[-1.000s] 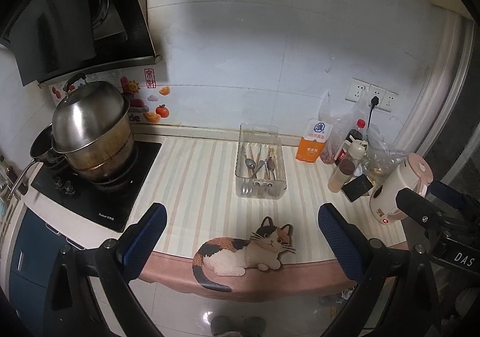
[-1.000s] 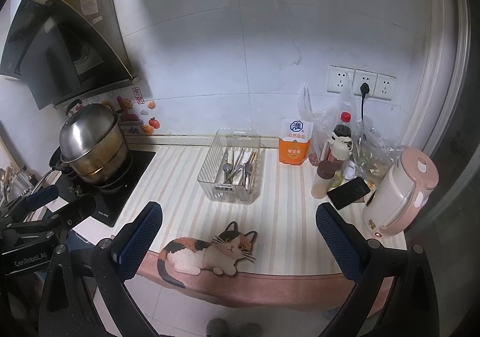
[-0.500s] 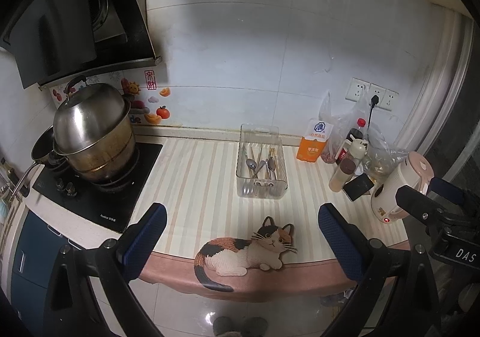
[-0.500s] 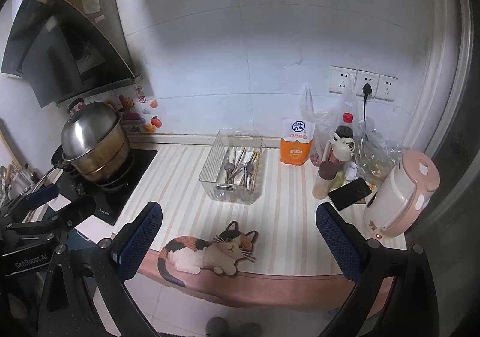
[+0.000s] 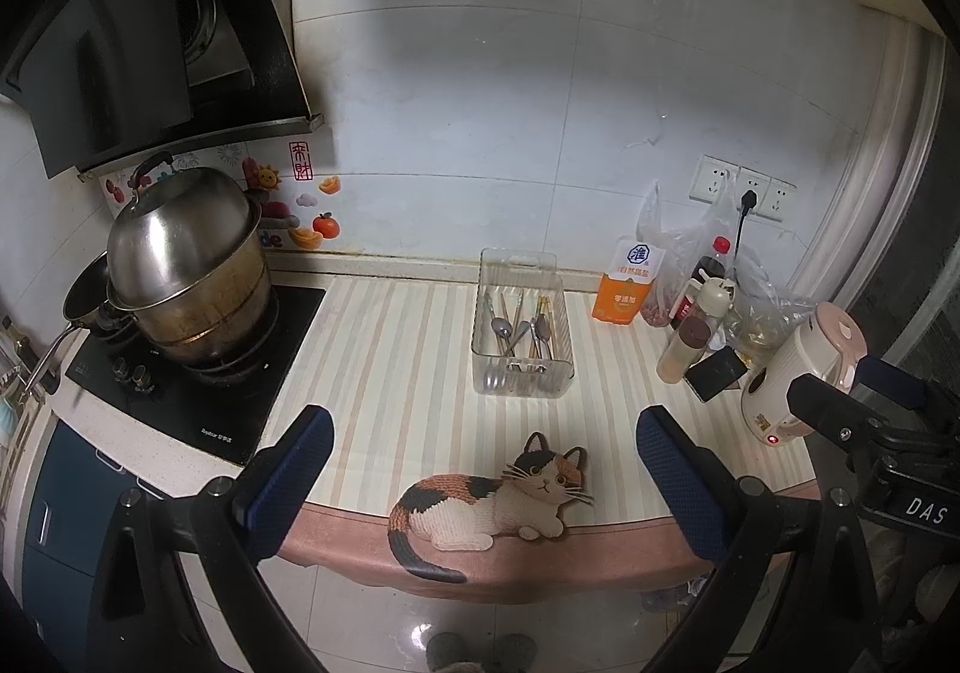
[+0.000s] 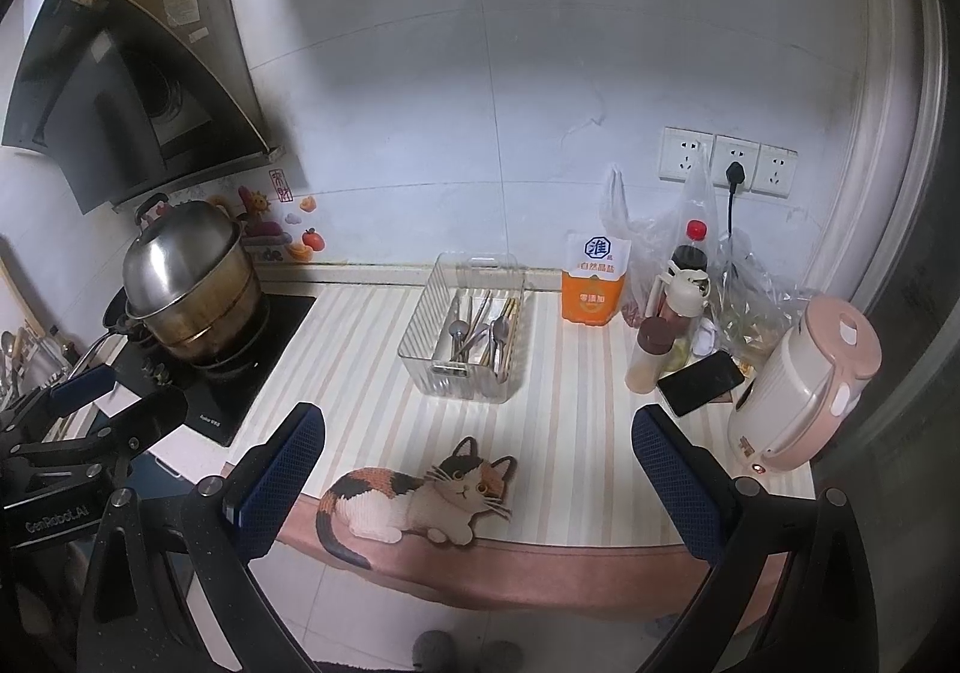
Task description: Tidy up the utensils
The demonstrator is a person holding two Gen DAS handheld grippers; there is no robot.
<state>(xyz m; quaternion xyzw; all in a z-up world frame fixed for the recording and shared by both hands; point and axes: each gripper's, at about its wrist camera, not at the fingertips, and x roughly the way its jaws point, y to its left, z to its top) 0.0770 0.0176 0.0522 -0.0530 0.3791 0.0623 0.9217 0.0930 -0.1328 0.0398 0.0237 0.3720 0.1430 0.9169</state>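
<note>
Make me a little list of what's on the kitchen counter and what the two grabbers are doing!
utensils: spoons and chopsticks jumbled in one clear bin
mat: striped, with a cat at the front edge
stove: steel pot with its lid on
right side: orange bag, black phone, pink kettle
left gripper: open, empty
right gripper: open, empty

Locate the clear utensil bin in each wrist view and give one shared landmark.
Left wrist: clear utensil bin right of centre, on the striped counter.
Right wrist: clear utensil bin near centre, slightly left.
Shared landmark: the cat-shaped mat at the counter's front edge, below the bin.
</note>
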